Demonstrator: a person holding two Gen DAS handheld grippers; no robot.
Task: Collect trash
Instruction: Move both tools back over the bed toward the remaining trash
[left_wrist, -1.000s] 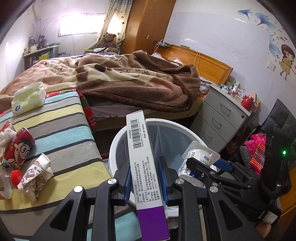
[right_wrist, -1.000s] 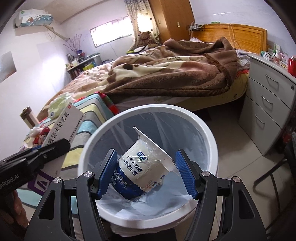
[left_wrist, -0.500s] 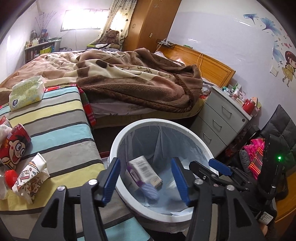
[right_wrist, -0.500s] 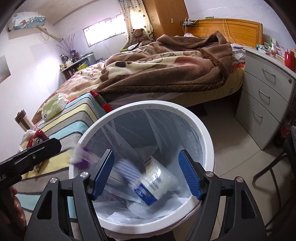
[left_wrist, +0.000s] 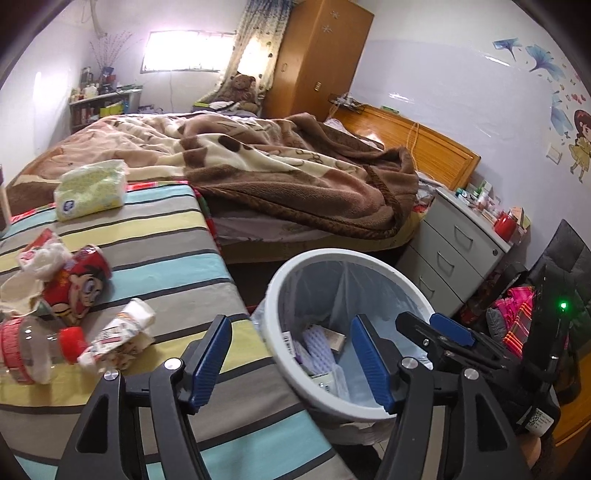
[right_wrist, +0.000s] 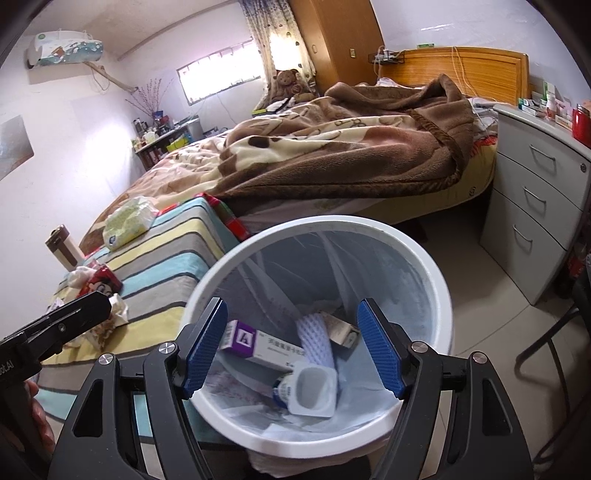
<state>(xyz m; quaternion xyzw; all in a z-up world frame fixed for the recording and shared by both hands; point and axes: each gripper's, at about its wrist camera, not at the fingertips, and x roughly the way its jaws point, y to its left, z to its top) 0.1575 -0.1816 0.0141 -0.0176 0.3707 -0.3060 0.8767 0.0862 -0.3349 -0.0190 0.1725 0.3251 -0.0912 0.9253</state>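
A white trash bin (right_wrist: 417, 258) with a clear liner stands on the floor beside the striped table (left_wrist: 155, 236); it also shows in the left wrist view (left_wrist: 373, 260). Inside lie a white-and-purple medicine box (right_wrist: 258, 343), a white foam sleeve (right_wrist: 316, 339) and a yogurt cup (right_wrist: 312, 391). My right gripper (right_wrist: 291, 350) is open and empty above the bin. My left gripper (left_wrist: 291, 363) is open and empty over the table's edge by the bin. On the table lie a red cartoon can (left_wrist: 79, 284), a crumpled wrapper (left_wrist: 118, 336) and a red-capped bottle (left_wrist: 37, 343).
A tissue pack (left_wrist: 90, 188) lies at the table's far end. A bed with a brown blanket (left_wrist: 295, 177) is behind. A grey drawer unit (left_wrist: 454, 251) stands right of the bin. A black chair with clothes (left_wrist: 517, 314) is at the right.
Both grippers opened: the medicine box left my left gripper and the yogurt cup left my right gripper, and both now lie in the bin. The left gripper has shifted left toward the table.
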